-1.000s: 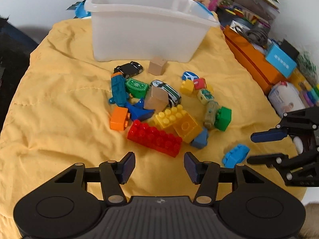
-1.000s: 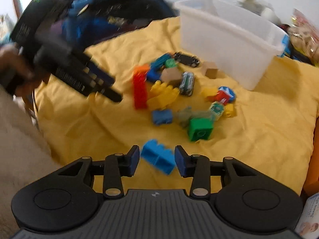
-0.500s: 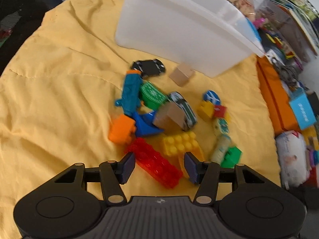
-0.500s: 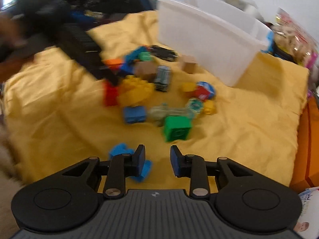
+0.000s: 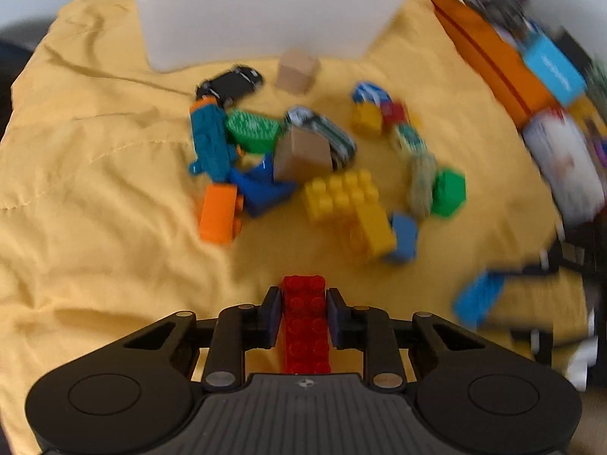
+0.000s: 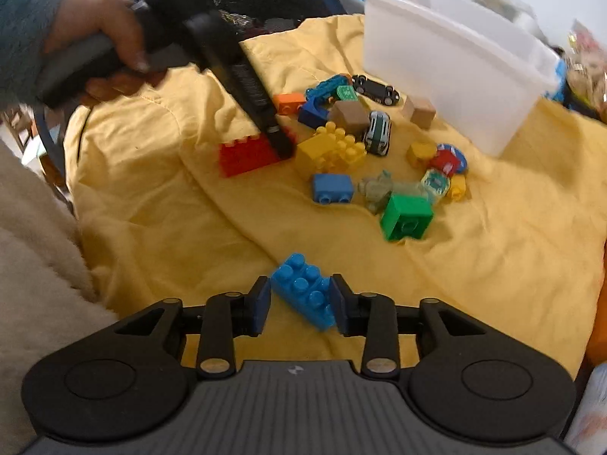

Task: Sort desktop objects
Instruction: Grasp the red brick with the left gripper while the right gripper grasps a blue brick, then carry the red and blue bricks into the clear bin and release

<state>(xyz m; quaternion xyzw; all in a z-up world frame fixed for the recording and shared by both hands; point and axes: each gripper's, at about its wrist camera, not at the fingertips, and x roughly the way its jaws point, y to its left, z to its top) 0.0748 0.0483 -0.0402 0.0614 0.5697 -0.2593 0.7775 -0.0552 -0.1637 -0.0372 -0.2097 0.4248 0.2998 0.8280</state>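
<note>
**Both grippers at a brick on the yellow cloth**

We see the left gripper [image 5: 303,316] with its jaws just drawn in onto the long red brick [image 5: 306,326]; both pads press its sides, and the brick runs lengthwise between the fingers, back toward the gripper body. In the right wrist view the same brick [image 6: 246,155] lies on the yellow cloth [image 6: 151,197] beside the yellow block cluster [image 6: 334,149], with the left gripper's dark fingertips [image 6: 280,144] over its right end and a hand [image 6: 102,41] in a fuzzy blue sleeve gripping the handle.

Our right gripper [image 6: 301,305] has its jaws partly apart, having just widened a little, with the light blue brick [image 6: 305,290] lying slantwise between them. Its far corner looks to meet the right pad, while a narrow gap shows at the left pad (the brick rests on the cloth, as far as we can tell).

The remaining toys sit in a loose heap nearer the white bin [image 6: 455,64]: a green cube [image 6: 406,216], a small blue brick [image 6: 332,187], an orange brick [image 5: 218,212] and a black toy car [image 5: 229,83].
</note>
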